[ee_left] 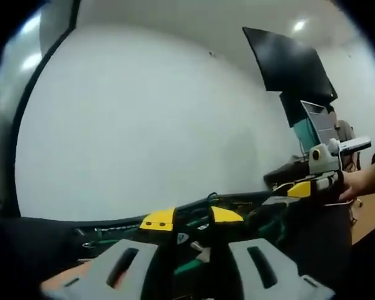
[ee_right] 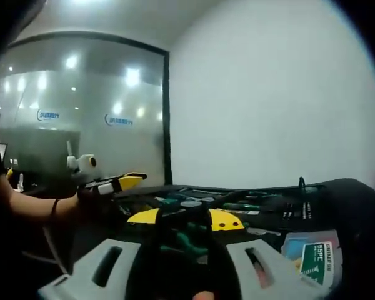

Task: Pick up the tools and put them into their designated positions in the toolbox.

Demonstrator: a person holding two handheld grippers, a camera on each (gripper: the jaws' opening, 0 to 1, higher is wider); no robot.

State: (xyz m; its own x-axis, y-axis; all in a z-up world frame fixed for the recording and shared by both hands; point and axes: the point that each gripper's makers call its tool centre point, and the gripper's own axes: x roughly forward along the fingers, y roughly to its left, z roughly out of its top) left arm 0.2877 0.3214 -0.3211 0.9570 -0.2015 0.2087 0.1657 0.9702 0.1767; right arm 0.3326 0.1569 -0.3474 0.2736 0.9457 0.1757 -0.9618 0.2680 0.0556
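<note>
We look along the left gripper (ee_left: 190, 220), its grey jaws with yellow tips rising from six o'clock, the tips standing slightly apart with nothing between them. Just beyond them, across the middle from nine to three o'clock, lies the open black plastic toolbox (ee_left: 112, 228), its tray holding dark tools with green handles (ee_left: 194, 265) that are too blurred to name singly. At three o'clock the right gripper (ee_left: 312, 181), grey with a yellow tip, hovers over the toolbox's far end, held by a person's hand (ee_left: 362, 182).

Along the right gripper (ee_right: 184, 219), the yellow tips also stand apart and empty. The toolbox (ee_right: 337, 194) stretches from ten to three o'clock, with green-handled tools (ee_right: 240, 205) seated in rows. A green and white label card (ee_right: 315, 256) sits at four o'clock. At nine o'clock the left gripper (ee_right: 112, 182) hangs above the toolbox edge.

We judge many tools already seated; whether any remain loose outside, we cannot tell. Neither gripper carries one now.
</note>
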